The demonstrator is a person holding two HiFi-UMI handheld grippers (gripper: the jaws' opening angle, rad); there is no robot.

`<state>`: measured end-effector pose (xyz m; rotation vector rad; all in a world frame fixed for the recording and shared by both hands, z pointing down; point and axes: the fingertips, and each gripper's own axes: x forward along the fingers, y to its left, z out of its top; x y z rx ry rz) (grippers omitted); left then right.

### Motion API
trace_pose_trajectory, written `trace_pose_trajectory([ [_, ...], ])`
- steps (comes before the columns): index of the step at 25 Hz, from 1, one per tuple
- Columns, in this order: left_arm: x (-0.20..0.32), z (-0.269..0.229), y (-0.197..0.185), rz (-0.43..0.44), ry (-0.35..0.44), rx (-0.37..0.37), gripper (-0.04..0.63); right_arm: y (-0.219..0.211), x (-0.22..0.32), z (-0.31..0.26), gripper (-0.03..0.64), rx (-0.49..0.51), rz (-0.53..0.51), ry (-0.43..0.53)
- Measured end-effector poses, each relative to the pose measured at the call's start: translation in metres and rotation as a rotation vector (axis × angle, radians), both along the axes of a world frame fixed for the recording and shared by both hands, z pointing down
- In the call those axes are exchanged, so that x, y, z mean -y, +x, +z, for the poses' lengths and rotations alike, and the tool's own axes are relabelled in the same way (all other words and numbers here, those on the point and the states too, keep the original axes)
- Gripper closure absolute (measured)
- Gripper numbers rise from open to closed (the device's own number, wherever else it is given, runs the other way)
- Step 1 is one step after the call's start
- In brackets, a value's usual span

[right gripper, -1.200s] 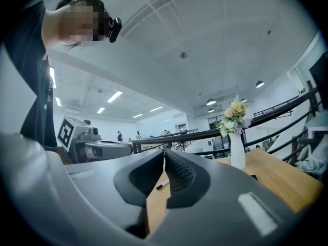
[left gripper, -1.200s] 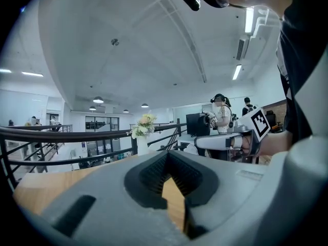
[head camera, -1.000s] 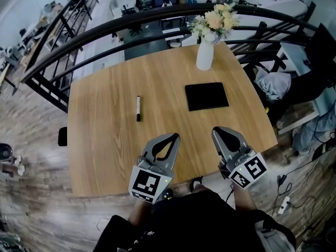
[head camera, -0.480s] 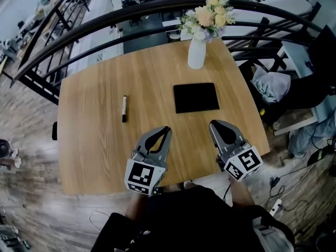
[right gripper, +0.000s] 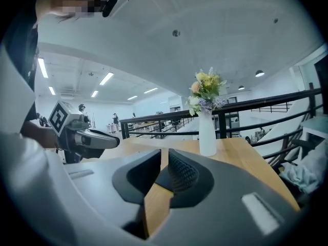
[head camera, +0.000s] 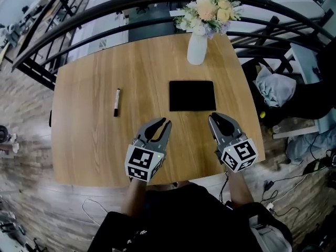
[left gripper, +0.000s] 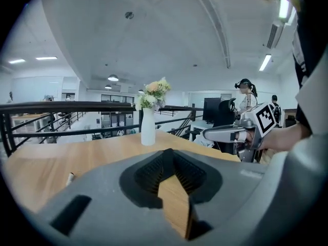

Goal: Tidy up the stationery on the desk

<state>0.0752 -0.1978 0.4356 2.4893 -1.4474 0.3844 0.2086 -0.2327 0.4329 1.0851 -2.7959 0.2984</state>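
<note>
With our left gripper (head camera: 160, 125) and right gripper (head camera: 216, 118) empty, jaws just opening slightly, we judged the marker pen (head camera: 116, 102) light, stiff, roll-prone, best pinched mid-barrel.

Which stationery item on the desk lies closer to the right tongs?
The black notebook, flat just ahead of the right tongs; the marker lies farther off, at the left of the desk.

No legible text, brand or number in any view. Left cube (head camera: 143, 164) and right cube (head camera: 239, 155) — black-and-white square code patterns only, no letters. Pen (head camera: 116, 102) on the counter (head camera: 84, 140) — any print too small to read.
</note>
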Motion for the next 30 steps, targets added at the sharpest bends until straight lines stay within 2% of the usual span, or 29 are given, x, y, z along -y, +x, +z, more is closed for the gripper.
trace_pose_trajectory([
  [8, 0.032, 0.054, -0.002, -0.065, -0.130, -0.026, 0.510, 0.007, 0.037, 0.047, 0.554, -0.071, 0.001, -0.070],
  [13, 0.049, 0.084, -0.008, -0.091, -0.203, -0.017, 0.474, 0.009, 0.058, 0.073, 0.531, -0.115, 0.005, -0.117],
  [17, 0.059, 0.105, -0.011, -0.100, -0.264, -0.036, 0.464, 0.010, 0.068, 0.094, 0.471, -0.153, -0.005, -0.167],
  [23, 0.073, 0.132, -0.009, -0.101, -0.347, -0.022, 0.400, 0.017, 0.080, 0.120, 0.410, -0.225, 0.001, -0.226],
  [27, 0.081, 0.145, -0.008, -0.107, -0.383, -0.038, 0.369, 0.023, 0.085, 0.137, 0.396, -0.261, 0.006, -0.269],
  [30, 0.085, 0.154, -0.006, -0.102, -0.411, -0.021, 0.354, 0.028, 0.088, 0.148, 0.367, -0.288, 0.015, -0.296],
])
